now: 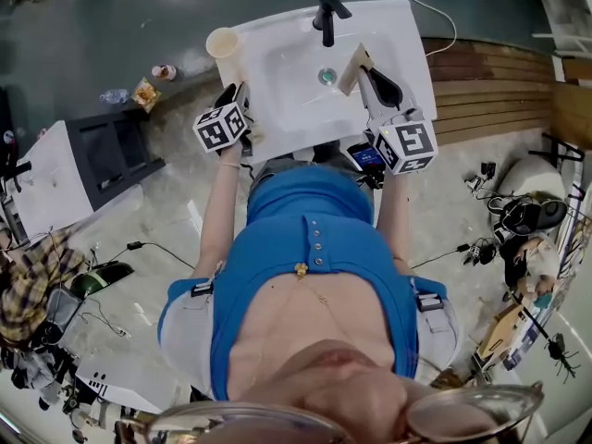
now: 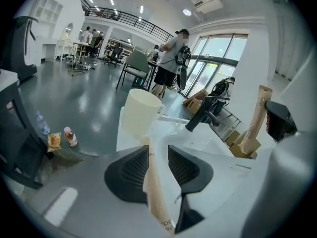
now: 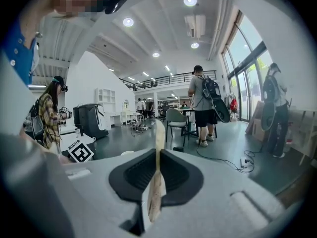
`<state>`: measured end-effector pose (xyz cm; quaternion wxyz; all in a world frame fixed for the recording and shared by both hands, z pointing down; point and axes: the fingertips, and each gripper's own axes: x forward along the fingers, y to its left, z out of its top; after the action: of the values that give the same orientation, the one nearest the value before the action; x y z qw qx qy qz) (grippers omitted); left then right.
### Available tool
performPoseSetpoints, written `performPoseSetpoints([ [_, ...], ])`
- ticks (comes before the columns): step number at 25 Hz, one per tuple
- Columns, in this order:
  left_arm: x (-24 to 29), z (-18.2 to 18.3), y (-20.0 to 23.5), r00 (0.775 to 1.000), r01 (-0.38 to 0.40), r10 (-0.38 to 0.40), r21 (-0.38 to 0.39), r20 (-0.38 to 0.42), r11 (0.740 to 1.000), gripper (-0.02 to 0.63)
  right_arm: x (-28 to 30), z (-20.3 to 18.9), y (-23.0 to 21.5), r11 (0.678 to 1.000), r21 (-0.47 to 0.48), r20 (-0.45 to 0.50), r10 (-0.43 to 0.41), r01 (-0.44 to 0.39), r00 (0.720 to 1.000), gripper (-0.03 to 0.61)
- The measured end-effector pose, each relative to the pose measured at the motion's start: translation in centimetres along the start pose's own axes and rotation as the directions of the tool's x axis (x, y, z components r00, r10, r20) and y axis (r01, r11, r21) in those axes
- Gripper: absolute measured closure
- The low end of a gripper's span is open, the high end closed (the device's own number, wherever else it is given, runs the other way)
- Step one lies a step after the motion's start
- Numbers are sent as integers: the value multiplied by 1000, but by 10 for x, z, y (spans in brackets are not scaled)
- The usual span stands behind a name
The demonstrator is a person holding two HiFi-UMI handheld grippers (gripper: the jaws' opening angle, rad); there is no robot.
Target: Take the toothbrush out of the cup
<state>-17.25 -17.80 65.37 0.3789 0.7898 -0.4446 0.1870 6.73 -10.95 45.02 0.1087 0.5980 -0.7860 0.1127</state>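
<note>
A cream cup (image 1: 224, 43) stands on the back left corner of the white sink (image 1: 277, 91); it also shows in the left gripper view (image 2: 139, 112). My left gripper (image 2: 159, 150) is open just short of the cup, and a paper-wrapped toothbrush (image 2: 156, 192) lies loose between its jaws, leaning on the left pad with a gap to the right one. My right gripper (image 3: 158, 155) is shut on a second paper-wrapped toothbrush (image 3: 157, 182), held upright over the basin near the black faucet (image 1: 327, 17). In the head view the left gripper (image 1: 239, 92) sits by the sink's left edge and the right gripper (image 1: 366, 68) over its right side.
A small bottle (image 1: 164, 72) and a snack packet (image 1: 144, 93) lie on the floor left of the sink. A black and white cabinet (image 1: 92, 155) stands further left, wooden slats (image 1: 490, 81) to the right. Several people (image 3: 203, 103) stand in the hall behind.
</note>
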Motion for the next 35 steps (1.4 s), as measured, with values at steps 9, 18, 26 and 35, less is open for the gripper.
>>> performPoseSetpoints([
  [9,-43,22,-43,983,135,-148,117,110,984,612,-9,-3,4,998,44,16,-48,47,999,555],
  [18,-75,25,-76,950,250,-284,228,129,941,612,-6,-9,37,997,66,31,-44,42,999,555],
  [26,-101,21,-107,922,305,-363,318,138,897,612,5,-21,53,997,71,-12,-6,6,1000,555],
  [35,-103,22,-151,902,334,-413,403,126,852,612,2,-19,29,997,83,-8,-1,2,1000,555],
])
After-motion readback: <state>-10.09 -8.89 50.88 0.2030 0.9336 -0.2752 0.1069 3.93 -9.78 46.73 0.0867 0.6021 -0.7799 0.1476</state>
